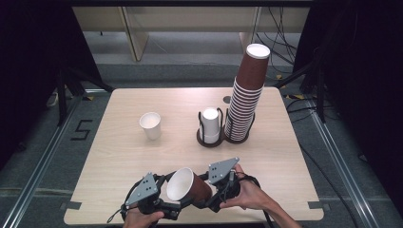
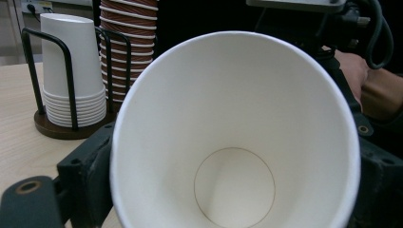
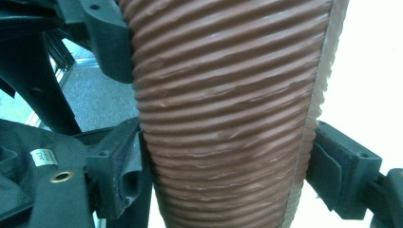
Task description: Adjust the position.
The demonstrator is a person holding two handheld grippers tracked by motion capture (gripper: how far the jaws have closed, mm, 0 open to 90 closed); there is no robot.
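Observation:
A brown ribbed paper cup with a white inside lies on its side in the air over the table's front edge, its mouth turned left. My left gripper is shut on it near the rim. In the left gripper view I look straight into the cup, with a black jaw tight against each side. My right gripper straddles the cup's narrower end. In the right gripper view the ribbed wall runs between the pads, which stand close beside it without squeezing.
On the light wooden table an upright white cup stands alone at mid-left. A black wire holder with a short stack of white cups stands beside a tall leaning stack of brown cups at the back right.

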